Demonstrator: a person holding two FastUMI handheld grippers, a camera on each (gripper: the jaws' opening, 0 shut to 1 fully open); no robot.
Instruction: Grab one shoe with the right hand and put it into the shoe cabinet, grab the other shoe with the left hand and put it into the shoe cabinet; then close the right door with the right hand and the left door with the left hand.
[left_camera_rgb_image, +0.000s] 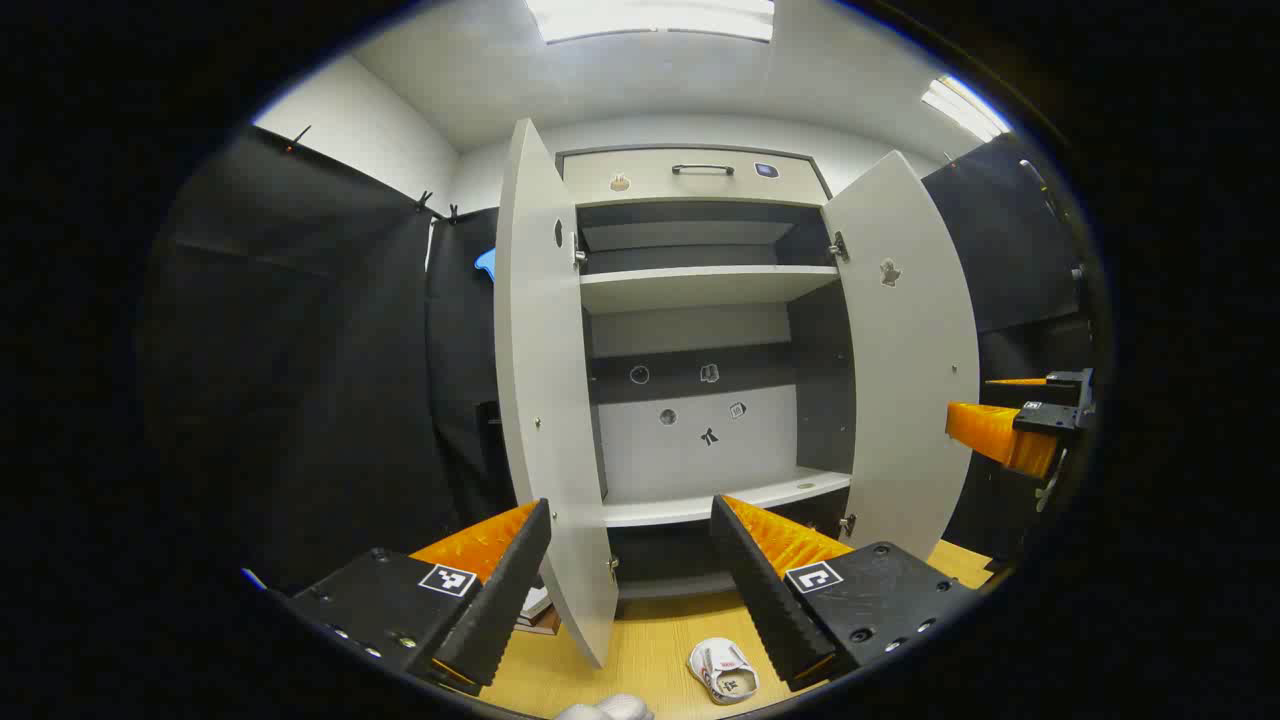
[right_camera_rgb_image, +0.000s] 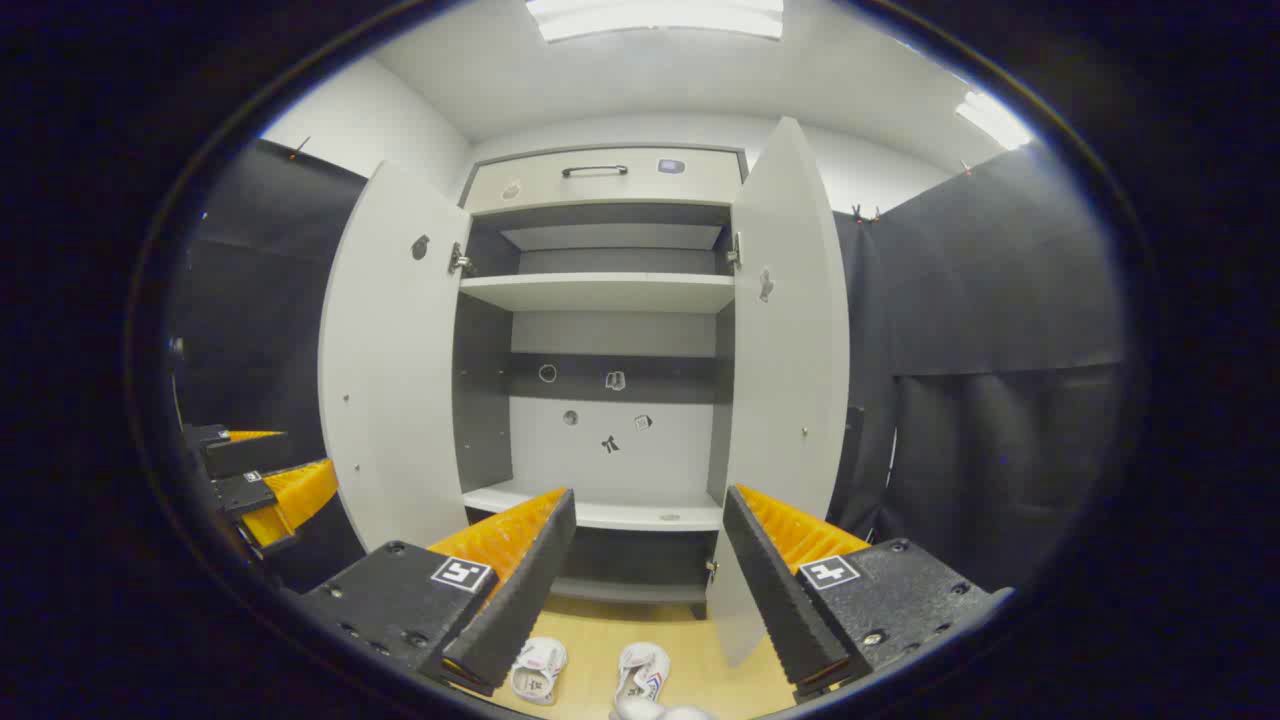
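Note:
The white shoe cabinet (left_camera_rgb_image: 700, 290) (right_camera_rgb_image: 600, 290) stands straight ahead with both doors swung wide and its shelves bare. Two white shoes lie on the wooden floor in front of it: one shoe (left_camera_rgb_image: 722, 670) (right_camera_rgb_image: 538, 668) under my left gripper, the other shoe (right_camera_rgb_image: 642, 672) beside it. My left gripper (left_camera_rgb_image: 630, 505) hangs open above them with nothing between its fingers, as does my right gripper (right_camera_rgb_image: 649, 495). Each shows in the other's view: the right gripper (left_camera_rgb_image: 1000, 405) at the edge past the right door, the left gripper (right_camera_rgb_image: 270, 462) past the left door.
The left door (left_camera_rgb_image: 545, 400) (right_camera_rgb_image: 390, 370) and right door (left_camera_rgb_image: 910, 350) (right_camera_rgb_image: 790, 350) jut toward me. A drawer with a handle (left_camera_rgb_image: 700, 170) tops the cabinet. Black cloth walls close both sides. A flat stack (left_camera_rgb_image: 535, 612) lies by the left door's foot.

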